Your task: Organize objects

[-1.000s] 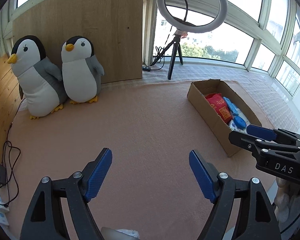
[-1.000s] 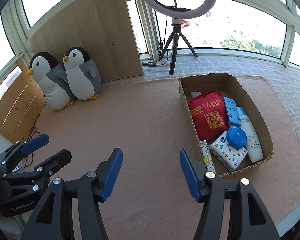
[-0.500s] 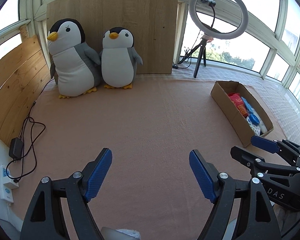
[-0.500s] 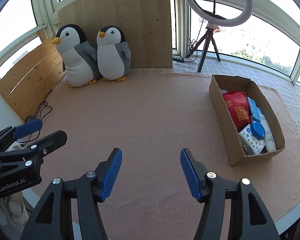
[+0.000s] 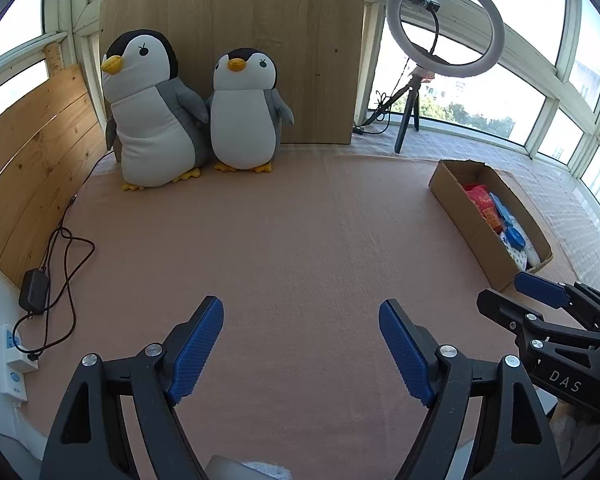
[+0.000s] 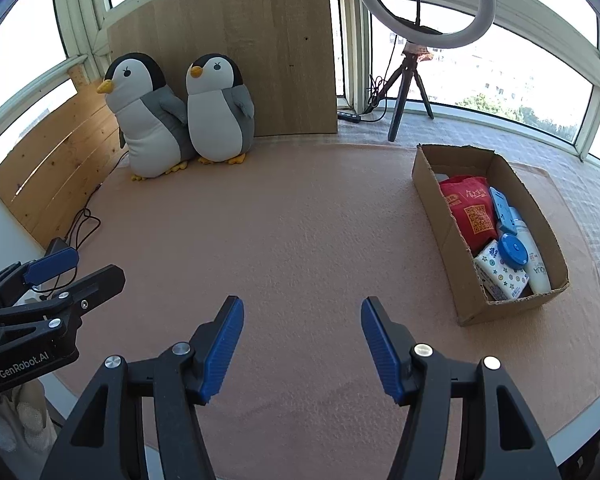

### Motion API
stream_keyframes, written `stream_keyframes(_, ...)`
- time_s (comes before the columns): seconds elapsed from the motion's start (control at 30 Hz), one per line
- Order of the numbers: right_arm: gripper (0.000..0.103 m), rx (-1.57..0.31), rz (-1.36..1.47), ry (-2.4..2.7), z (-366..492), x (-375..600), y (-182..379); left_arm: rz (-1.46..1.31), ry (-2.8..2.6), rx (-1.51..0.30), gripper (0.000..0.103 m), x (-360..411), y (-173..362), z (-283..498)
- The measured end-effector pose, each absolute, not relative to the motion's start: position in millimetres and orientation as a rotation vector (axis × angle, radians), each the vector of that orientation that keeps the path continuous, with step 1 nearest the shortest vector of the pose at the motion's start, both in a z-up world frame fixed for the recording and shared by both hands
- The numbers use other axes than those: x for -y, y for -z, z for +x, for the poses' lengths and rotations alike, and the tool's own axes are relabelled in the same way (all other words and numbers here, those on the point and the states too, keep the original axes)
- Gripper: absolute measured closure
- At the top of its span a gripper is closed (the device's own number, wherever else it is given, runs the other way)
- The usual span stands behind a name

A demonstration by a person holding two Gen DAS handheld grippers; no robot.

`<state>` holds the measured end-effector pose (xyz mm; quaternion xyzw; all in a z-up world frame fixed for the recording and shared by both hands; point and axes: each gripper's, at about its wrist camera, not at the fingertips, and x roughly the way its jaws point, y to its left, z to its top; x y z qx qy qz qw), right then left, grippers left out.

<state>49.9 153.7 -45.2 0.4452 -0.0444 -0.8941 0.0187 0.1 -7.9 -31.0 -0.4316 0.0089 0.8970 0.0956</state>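
Both views have swung left, bringing the penguins (image 5: 196, 112) toward centre. The box (image 6: 488, 224), already packed, sits by the mat's (image 6: 300, 240) right edge. Left gripper (image 5: 300, 348) and right gripper (image 6: 302, 344) hover wide open, empty, near the front edge, probably awaiting a target.

- The left wrist camera sits just behind the black left tongs with blue ribbed pads (image 5: 300, 344) and looks forward and downward along them over the pink felt-covered counter (image 5: 300, 240).
- It faces the pale wooden backboard (image 5: 236, 40); the two grey-and-white plush penguins (image 5: 196, 112) stand far off, near its centre-left.
- The right wrist camera rides behind the matching right tongs (image 6: 302, 344), tilted down alike, set further right.
- It is nearer the open brown cardboard box (image 6: 436, 208), so it sees into it.
- Both views share counter, penguins, backboard, box and the white ring light on a black tripod (image 6: 424, 4).
- Each view catches the other tongs at its edge.
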Motion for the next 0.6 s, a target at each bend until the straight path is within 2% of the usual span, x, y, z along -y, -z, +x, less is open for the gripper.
stream_keyframes(0.6, 0.045, 0.152, 1.412, 2.773, 53.7, -160.6, 51.3, -1.305, -2.662, -0.014, 0.019, 8.5, 37.8, -0.5)
